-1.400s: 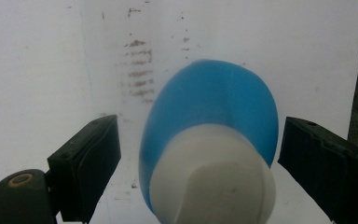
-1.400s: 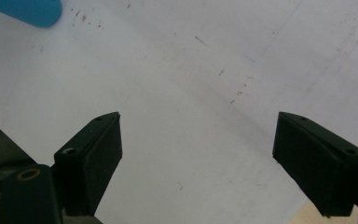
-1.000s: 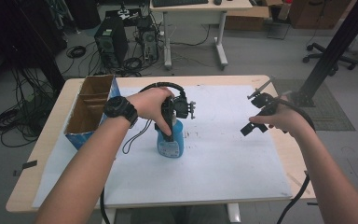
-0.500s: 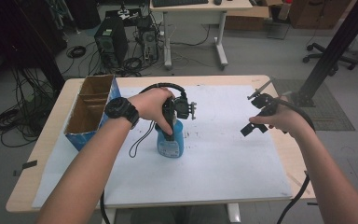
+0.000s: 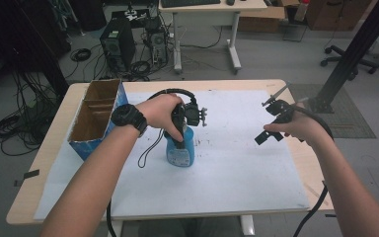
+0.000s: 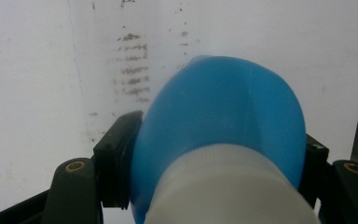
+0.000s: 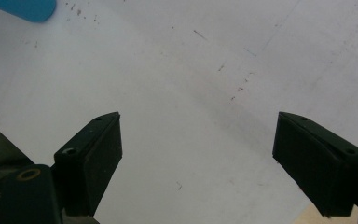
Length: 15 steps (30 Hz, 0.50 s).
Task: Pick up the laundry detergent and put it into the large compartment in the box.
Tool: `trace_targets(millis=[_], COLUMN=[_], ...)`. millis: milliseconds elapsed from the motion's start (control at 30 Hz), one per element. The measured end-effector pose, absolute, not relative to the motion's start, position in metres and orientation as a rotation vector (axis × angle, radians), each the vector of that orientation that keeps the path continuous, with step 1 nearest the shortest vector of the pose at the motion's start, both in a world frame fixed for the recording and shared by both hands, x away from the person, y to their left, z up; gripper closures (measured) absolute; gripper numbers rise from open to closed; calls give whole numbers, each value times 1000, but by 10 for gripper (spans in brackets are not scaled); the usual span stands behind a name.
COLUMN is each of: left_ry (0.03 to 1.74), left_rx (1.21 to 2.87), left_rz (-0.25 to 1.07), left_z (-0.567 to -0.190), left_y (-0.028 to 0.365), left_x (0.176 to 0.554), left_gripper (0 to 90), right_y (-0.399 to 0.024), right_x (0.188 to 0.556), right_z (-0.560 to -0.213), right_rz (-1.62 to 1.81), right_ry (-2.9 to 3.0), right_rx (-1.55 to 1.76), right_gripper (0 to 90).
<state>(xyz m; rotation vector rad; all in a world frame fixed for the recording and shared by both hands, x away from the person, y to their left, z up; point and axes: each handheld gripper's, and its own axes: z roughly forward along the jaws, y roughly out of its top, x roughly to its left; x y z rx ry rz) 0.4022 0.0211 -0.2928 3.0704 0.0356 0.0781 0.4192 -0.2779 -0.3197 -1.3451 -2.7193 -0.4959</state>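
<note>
My left gripper [image 6: 214,186] squeezes a smooth, round blue bottle [image 6: 219,126] | white cap [image 6: 223,191] | my right gripper [image 7: 198,158] wide apart over the white bench [image 5: 237,163]

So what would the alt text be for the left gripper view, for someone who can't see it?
A blue bottle with a white cap, seen from above, is clamped between the two black jaws of the left gripper. It stands over a white sheet marked with brown smudges.
</note>
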Motion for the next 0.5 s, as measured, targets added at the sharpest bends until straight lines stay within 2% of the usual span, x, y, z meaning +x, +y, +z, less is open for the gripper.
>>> trace_targets(millis=[333, 500], left_ry=[50, 109], left_rx=[3060, 3026], left_rz=[82, 87], left_z=[-292, -292], left_y=[22, 25], left_x=[402, 401], left_gripper=[338, 340], right_y=[-275, -276], right_x=[419, 418], right_z=[-318, -316], right_rz=[-495, -491], right_ry=[-2723, -2727], right_rx=[-1341, -1343], right_gripper=[159, 159])
